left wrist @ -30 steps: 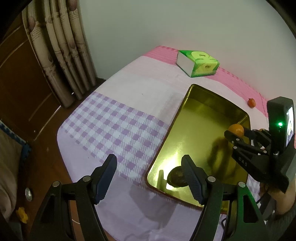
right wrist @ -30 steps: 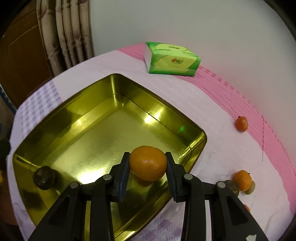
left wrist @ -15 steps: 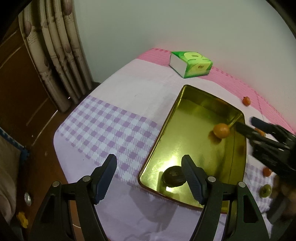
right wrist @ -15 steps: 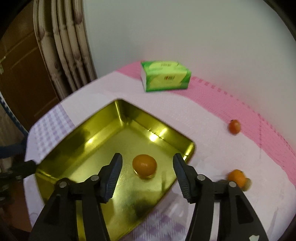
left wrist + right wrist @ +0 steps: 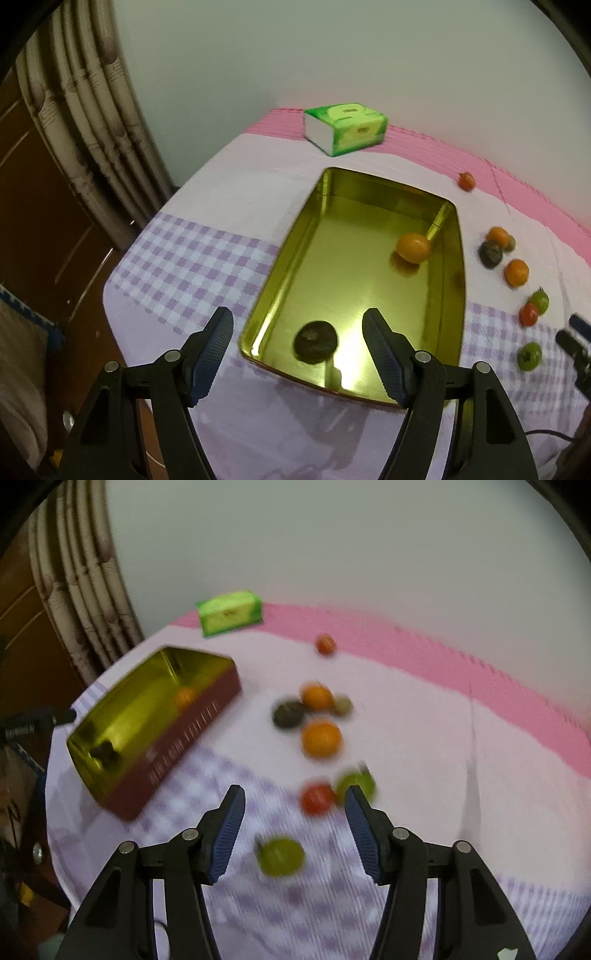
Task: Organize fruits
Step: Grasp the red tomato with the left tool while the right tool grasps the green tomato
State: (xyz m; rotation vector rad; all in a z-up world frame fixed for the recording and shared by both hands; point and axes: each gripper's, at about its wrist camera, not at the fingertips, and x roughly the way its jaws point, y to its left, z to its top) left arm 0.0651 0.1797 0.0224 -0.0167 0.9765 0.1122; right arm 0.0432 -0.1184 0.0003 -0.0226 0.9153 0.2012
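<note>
Two fruits, an orange point(image 5: 413, 247) and a dark fruit point(image 5: 315, 341), already lie in the gold tin point(image 5: 299, 236) in the left wrist view, where our left gripper point(image 5: 298, 349) hangs released and empty above the tin's near end, best kept clear of the right hand's path. Through the blurred right wrist view our right gripper point(image 5: 293, 821), jaws closing slightly with nothing gripped, hovers over loose fruit on the tablecloth point(image 5: 424, 716); we should steady it, centre on the green fruit point(image 5: 281, 854) or red fruit point(image 5: 317, 798), then descend before clenching.
</note>
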